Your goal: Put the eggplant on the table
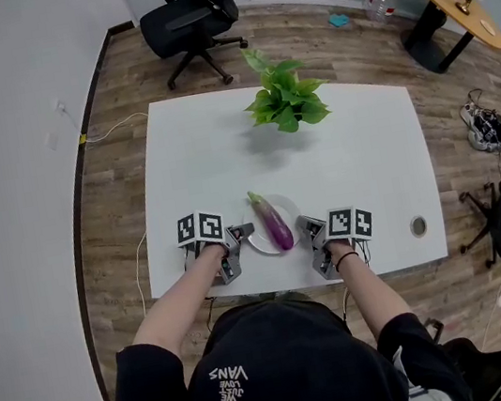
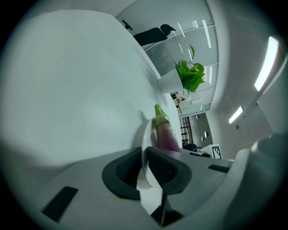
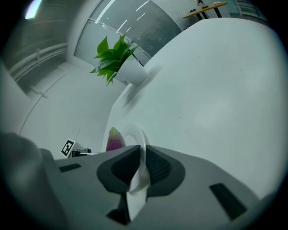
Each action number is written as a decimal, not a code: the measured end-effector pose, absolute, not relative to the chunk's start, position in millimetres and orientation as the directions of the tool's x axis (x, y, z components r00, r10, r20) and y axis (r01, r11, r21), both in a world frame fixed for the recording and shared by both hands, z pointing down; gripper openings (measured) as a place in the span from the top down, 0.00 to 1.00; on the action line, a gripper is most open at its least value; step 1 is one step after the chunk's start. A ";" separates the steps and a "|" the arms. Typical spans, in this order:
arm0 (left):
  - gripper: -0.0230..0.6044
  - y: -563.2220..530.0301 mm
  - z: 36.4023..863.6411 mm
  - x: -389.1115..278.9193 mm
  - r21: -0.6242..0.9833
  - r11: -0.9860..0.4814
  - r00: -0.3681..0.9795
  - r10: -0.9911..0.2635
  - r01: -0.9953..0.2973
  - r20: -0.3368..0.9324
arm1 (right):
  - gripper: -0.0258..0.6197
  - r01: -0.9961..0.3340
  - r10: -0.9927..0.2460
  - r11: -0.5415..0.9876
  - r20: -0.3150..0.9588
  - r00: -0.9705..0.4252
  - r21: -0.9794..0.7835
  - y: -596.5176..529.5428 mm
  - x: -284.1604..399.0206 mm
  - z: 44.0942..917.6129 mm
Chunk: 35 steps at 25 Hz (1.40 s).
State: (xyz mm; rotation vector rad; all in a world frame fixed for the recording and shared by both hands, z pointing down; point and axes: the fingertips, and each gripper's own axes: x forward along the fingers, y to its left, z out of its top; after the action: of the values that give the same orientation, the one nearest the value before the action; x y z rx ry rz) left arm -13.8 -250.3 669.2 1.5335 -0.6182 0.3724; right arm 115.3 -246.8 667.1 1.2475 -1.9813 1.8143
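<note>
Left claw [image 1: 242, 232]: clenched on the left rim of the plate [image 1: 287, 204]
Right claw [image 1: 307, 226]: clenched on the opposite rim
Eggplant [image 1: 273, 222]: lying on the plate, near the front edge of the table [image 1: 354, 139]
Doing it well: keep both sides level and matched, or the eggplant may roll

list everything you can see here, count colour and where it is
table: one, white, middle of the room
plate: one, white, near edge of the table
eggplant: one, purple with a green stem, lying on the plate
potted plant: one, green leaves, far side of the table
office chair: one, black, floor beyond the table
round table: one, wooden top, far right
left tool: one, grey, shut on the plate's left rim
right tool: one, grey, shut on the plate's right rim
</note>
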 end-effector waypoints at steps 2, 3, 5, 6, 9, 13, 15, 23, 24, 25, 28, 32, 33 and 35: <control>0.91 -250.6 669.3 -13.3 0.801 0.022 0.790 -0.151 -0.598 0.594 | 0.91 -0.674 -0.447 -0.095 0.637 -0.629 -0.733 -247.4 115.7 667.7; 0.91 -250.4 669.2 -13.1 0.798 0.021 0.787 -0.151 -0.602 0.598 | 0.91 -0.677 -0.445 -0.095 0.639 -0.627 -0.730 -247.2 115.8 667.9; 0.91 -249.5 668.5 -13.2 0.794 0.021 0.783 -0.151 -0.607 0.603 | 0.91 -0.683 -0.443 -0.093 0.644 -0.623 -0.724 -246.3 115.7 667.7; 0.91 -249.1 668.1 -13.3 0.792 0.019 0.781 -0.151 -0.610 0.606 | 0.91 -0.686 -0.442 -0.092 0.647 -0.622 -0.722 -246.2 115.6 667.4; 0.91 -249.0 667.8 -13.1 0.784 0.016 0.774 -0.148 -0.621 0.616 | 0.91 -0.694 -0.435 -0.087 0.654 -0.619 -0.715 -246.7 115.8 667.5; 0.90 -248.9 669.3 -11.9 0.766 0.003 0.758 -0.139 -0.643 0.637 | 0.91 -0.703 -0.434 -0.089 0.663 -0.611 -0.706 -247.8 117.0 668.9; 0.90 -249.1 669.0 -11.9 0.756 -0.006 0.750 -0.132 -0.654 0.648 | 0.91 -0.707 -0.433 -0.090 0.667 -0.606 -0.701 -248.4 116.9 668.6; 0.88 -248.2 667.9 -9.3 0.717 -0.079 0.721 -0.113 -0.693 0.684 | 0.91 -0.710 -0.431 -0.088 0.670 -0.605 -0.698 -248.0 118.7 668.9; 0.86 -248.2 667.4 -8.9 0.713 -0.086 0.718 -0.112 -0.696 0.687 | 0.91 -0.712 -0.431 -0.087 0.670 -0.604 -0.697 -248.0 118.8 668.8; 0.85 -248.3 666.9 -8.5 0.711 -0.091 0.717 -0.111 -0.697 0.688 | 0.91 -0.712 -0.432 -0.085 0.670 -0.604 -0.697 -248.3 118.9 668.9; 0.82 -248.7 664.9 -7.0 0.706 -0.107 0.714 -0.113 -0.700 0.691 | 0.91 -0.713 -0.434 -0.083 0.669 -0.603 -0.696 -248.6 118.9 669.1; 0.73 -247.6 660.5 -5.8 0.688 -0.142 0.702 -0.109 -0.712 0.704 | 0.91 -0.721 -0.439 -0.078 0.673 -0.595 -0.689 -248.6 119.2 667.8; 0.72 -247.7 659.9 -5.8 0.682 -0.149 0.698 -0.109 -0.716 0.708 | 0.91 -0.721 -0.440 -0.078 0.673 -0.594 -0.688 -248.8 119.4 667.5; 0.72 -247.3 659.4 -5.8 0.675 -0.159 0.692 -0.112 -0.721 0.713 | 0.91 -0.721 -0.444 -0.075 0.671 -0.594 -0.688 -248.8 119.7 667.1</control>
State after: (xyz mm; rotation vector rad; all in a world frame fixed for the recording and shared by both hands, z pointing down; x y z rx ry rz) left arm -5.8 -247.3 659.4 1.6711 -0.6813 0.6143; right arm 119.7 -248.8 667.1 1.2734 -1.9599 1.7273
